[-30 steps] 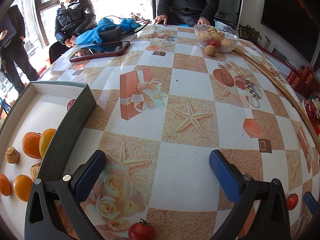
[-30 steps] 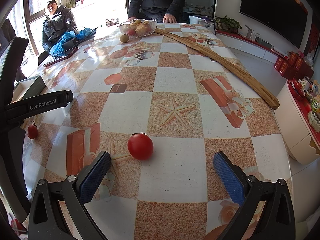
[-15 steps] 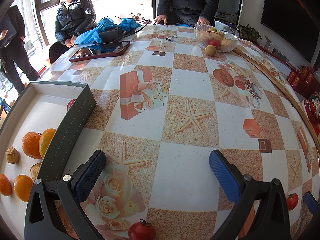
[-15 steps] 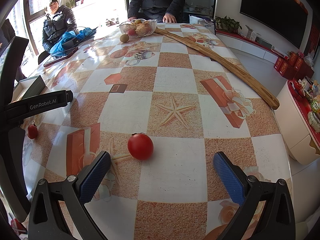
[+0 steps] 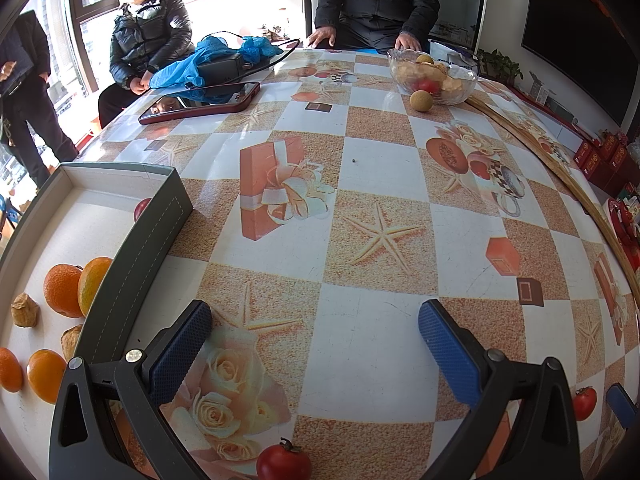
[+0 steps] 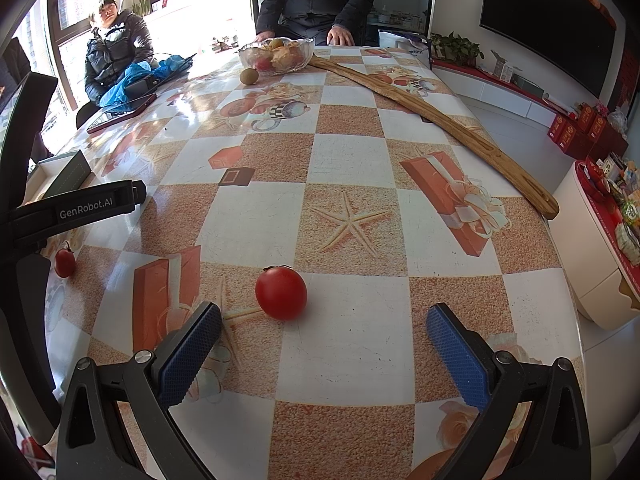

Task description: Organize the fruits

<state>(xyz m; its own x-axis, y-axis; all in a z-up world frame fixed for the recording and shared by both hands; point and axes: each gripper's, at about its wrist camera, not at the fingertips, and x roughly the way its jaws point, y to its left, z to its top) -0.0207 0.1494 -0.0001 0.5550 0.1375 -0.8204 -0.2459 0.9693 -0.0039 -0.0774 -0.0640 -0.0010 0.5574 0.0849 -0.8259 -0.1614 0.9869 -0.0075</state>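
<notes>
A grey box with a white floor point(image 5: 140, 240) lies at the left and holds several oranges point(image 5: 62, 290), some walnuts point(image 5: 25, 311) and a red tomato point(image 5: 141, 208) at its far wall. My left gripper point(image 5: 314, 344) is open and empty above the table; a small tomato point(image 5: 283, 462) lies just below it. My right gripper point(image 6: 324, 344) is open and empty; a red tomato point(image 6: 281, 294) lies on the table just ahead of its left finger. The small tomato also shows in the right wrist view point(image 6: 65, 262), beside the left gripper's body point(image 6: 72, 210).
A glass bowl of fruit point(image 5: 434, 74) stands at the far end with a kiwi point(image 5: 421, 101) beside it. A long wooden stick point(image 6: 432, 120) runs along the right side. A phone point(image 5: 200, 104) and blue bag point(image 5: 208, 64) lie far left. People sit around the table.
</notes>
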